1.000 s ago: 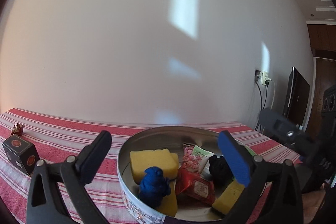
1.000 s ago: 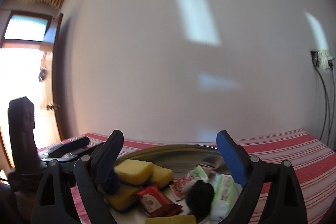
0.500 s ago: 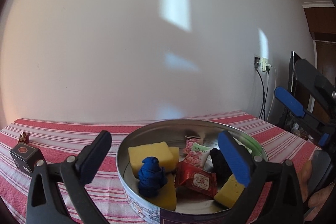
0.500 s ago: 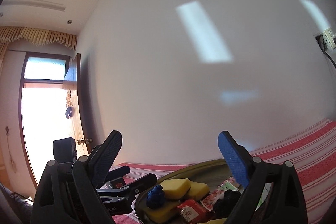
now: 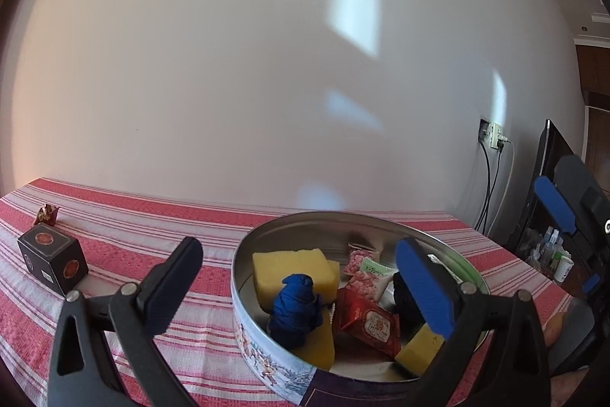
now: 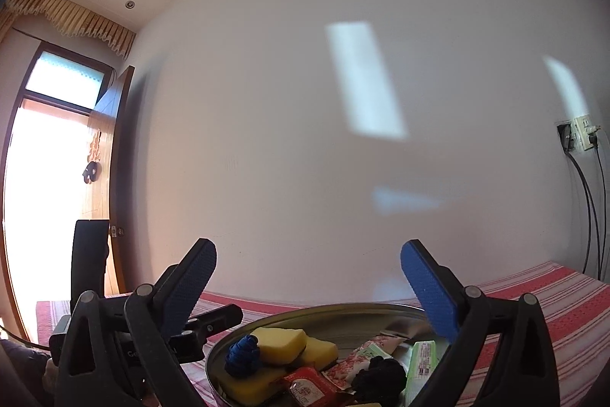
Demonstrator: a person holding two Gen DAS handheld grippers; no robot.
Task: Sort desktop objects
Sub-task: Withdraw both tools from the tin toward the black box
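A round metal tin [image 5: 267, 361] stands on the red-striped tablecloth [image 5: 152, 227]. It holds yellow sponges [image 5: 289, 266], a blue cord bundle [image 5: 295, 308], a red packet [image 5: 366, 323], a pink packet [image 5: 362, 273], a black lump [image 6: 377, 376] and a green packet [image 6: 419, 361]. My left gripper [image 5: 297, 254] is open just in front of the tin, its right finger over the rim. My right gripper [image 6: 309, 254] points above the tin at the wall. Its jaws are opening, with nothing between them. Its blue pad [image 5: 553, 205] shows at the right edge of the left wrist view.
A black cube box [image 5: 53, 262] and a small wrapped sweet [image 5: 45, 214] sit on the cloth at the far left. A white wall runs close behind the table. Cables hang from a wall socket [image 5: 493, 136] at the right, beside a dark screen [image 5: 549, 159].
My right gripper has tilted upward and shifted, so the tin sits lower in its view, and its jaws have spread slightly. In the left wrist view, the right gripper has risen at the right edge.
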